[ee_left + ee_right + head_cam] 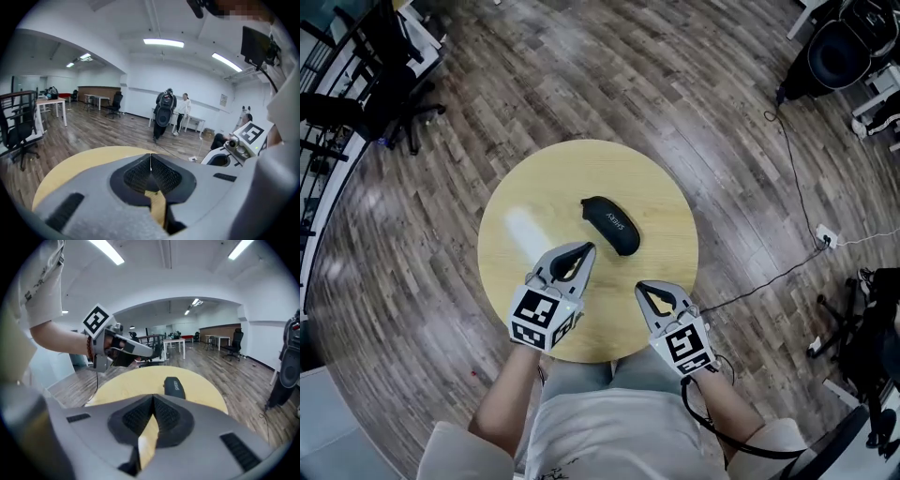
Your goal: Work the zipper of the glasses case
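A black zipped glasses case (610, 225) lies near the middle of the round wooden table (670, 211), angled from upper left to lower right. In the right gripper view the glasses case (173, 386) shows beyond the jaws. My left gripper (590, 247) hovers just left of and below the case, jaws shut and empty. My right gripper (639, 286) hangs over the table's near right part, short of the case, also shut with nothing held. In the left gripper view my left gripper (151, 155) points over the table rim and the case is out of sight.
Wood-plank floor surrounds the table. Office chairs (380, 80) stand far left, dark equipment (834, 52) far right, and a cable (797, 202) runs across the floor to a socket. People and desks (180, 112) show far off in the left gripper view.
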Demonstrator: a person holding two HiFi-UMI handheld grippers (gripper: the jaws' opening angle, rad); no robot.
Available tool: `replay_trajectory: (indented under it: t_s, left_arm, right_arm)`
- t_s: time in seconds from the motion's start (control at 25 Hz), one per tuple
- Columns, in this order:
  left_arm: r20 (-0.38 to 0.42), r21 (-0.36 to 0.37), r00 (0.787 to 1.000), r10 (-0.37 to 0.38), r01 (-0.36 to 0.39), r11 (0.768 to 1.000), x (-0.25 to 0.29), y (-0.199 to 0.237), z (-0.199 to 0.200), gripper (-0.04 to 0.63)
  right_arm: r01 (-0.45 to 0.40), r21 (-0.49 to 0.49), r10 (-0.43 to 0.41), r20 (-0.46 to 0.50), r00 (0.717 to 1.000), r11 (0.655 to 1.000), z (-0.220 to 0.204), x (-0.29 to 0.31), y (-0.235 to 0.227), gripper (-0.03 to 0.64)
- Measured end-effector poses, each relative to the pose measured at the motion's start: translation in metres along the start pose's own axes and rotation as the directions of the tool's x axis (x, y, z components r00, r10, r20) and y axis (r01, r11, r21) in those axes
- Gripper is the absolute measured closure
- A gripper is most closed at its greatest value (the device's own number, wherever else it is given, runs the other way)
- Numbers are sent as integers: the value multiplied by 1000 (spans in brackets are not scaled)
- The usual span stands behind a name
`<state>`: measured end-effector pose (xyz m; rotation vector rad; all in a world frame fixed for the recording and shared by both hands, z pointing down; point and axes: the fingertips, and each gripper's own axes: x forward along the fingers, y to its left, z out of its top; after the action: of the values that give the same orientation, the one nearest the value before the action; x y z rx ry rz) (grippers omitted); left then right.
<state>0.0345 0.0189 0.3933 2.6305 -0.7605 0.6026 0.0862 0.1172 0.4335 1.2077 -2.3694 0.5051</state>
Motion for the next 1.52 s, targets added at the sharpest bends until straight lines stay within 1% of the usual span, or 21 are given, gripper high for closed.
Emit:
replay_trajectory:
  t_s: [0.08, 0.16, 0.2, 0.24, 0.28, 0.36, 0.48, 0.56, 0.64, 0.72, 0.92, 1.04, 1.16, 1.24, 1.52]
  left_arm:
    - [79, -98, 995, 65, -57, 994, -47, -9, 15, 588]
    - [126, -210, 984, 129, -101, 972, -93, -23, 17, 588]
    - [139, -246, 977, 161, -124, 961, -112, -29, 17, 588]
    - [151, -262, 970, 191, -147, 954, -129, -35, 18, 588]
    - [165, -261, 963, 213, -166, 951, -143, -42, 19, 588]
    - [195, -229, 955, 226, -179, 957, -171, -61, 15, 588]
    - [230, -156, 956, 183, -149, 976, -207, -88, -1, 588]
    - [218, -130, 960, 175, -149, 980, -221, -92, -12, 588]
    - [201, -147, 961, 192, -165, 975, -232, -89, -18, 588]
    - [194, -166, 957, 216, -185, 969, -246, -86, -22, 588]
    - [208, -181, 939, 274, -238, 954, -277, -91, -22, 588]
    - [230, -182, 932, 281, -242, 953, -274, -104, -19, 588]
    - [240, -168, 933, 267, -231, 958, -267, -114, -19, 588]
    - [242, -173, 933, 267, -229, 958, -263, -114, -15, 588]
    - [241, -144, 929, 282, -253, 957, -266, -119, -8, 588]
  right_arm:
    - [-35, 0, 35, 37, 999, 999, 27, -9, 20, 617]
    - [-52, -2, 52, 69, 996, 999, 52, -23, 46, 617]
    - [-49, -5, 49, 88, 995, 999, 65, -30, 57, 617]
    - [-40, -9, 41, 112, 993, 999, 79, -36, 64, 617]
    - [-28, -13, 29, 136, 990, 1000, 93, -43, 71, 617]
    - [-1, -4, 2, 171, 985, 1000, 111, -58, 89, 617]
    - [45, 53, -55, 193, 980, 998, 112, -74, 122, 617]
    - [71, 116, -94, 203, 975, 991, 105, -81, 138, 617]
    - [74, 177, -111, 209, 972, 981, 98, -89, 152, 617]
    - [62, 204, -104, 205, 973, 977, 92, -97, 167, 617]
    - [8, 275, -70, 216, 974, 962, 88, -113, 188, 617]
    - [1, 271, -67, 235, 970, 963, 92, -119, 188, 617]
    - [-13, 219, -41, 242, 970, 976, 98, -118, 196, 617]
    - [-23, 194, -27, 251, 968, 981, 104, -117, 198, 617]
    - [-39, 200, -9, 229, 973, 979, 105, -116, 192, 617]
